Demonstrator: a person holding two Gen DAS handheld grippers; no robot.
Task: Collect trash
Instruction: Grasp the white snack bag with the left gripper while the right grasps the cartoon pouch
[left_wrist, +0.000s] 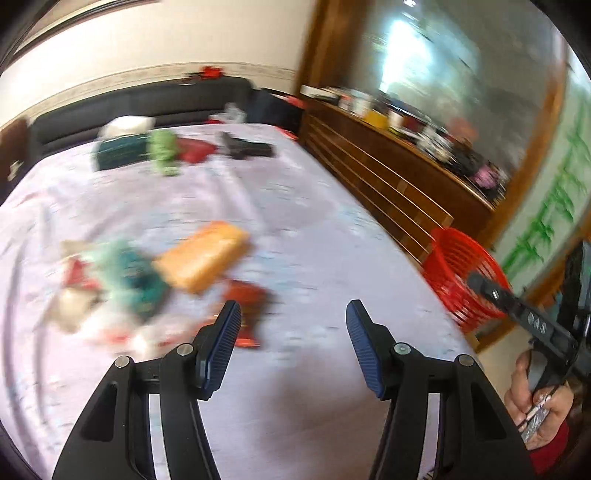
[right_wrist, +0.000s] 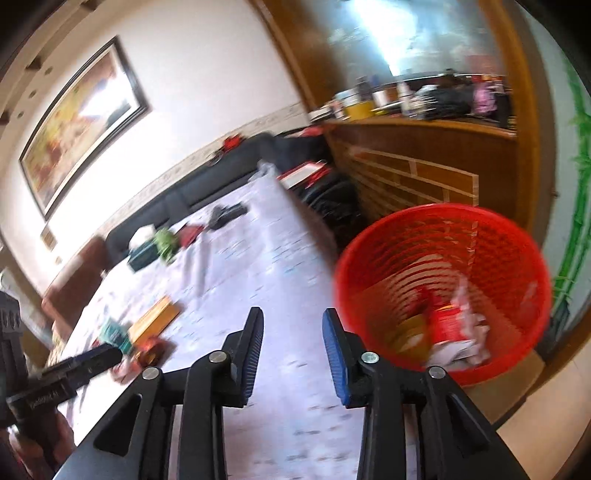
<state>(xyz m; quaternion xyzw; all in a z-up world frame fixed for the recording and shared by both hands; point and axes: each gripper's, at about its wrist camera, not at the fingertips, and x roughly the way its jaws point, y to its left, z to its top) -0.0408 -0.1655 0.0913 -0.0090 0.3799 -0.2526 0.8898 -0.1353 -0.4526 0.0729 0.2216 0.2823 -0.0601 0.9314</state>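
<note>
Though blurred, trash (left_wrist: 192, 266) lies beyond left tool (left_wrist: 293, 317).

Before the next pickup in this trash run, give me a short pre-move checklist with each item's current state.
1. Left gripper empty, jaws apart: ok.
2. Right gripper empty, jaws apart: ok.
3. Red plastic mesh basket upright beside the table, trash inside: ok.
4. Trash left on the pale cloth-covered table, including an orange rectangular packet: ok.
5. Sharp view of the pile for choosing a target: not ok, blurred.
6. Basket has room: cannot tell.
</note>
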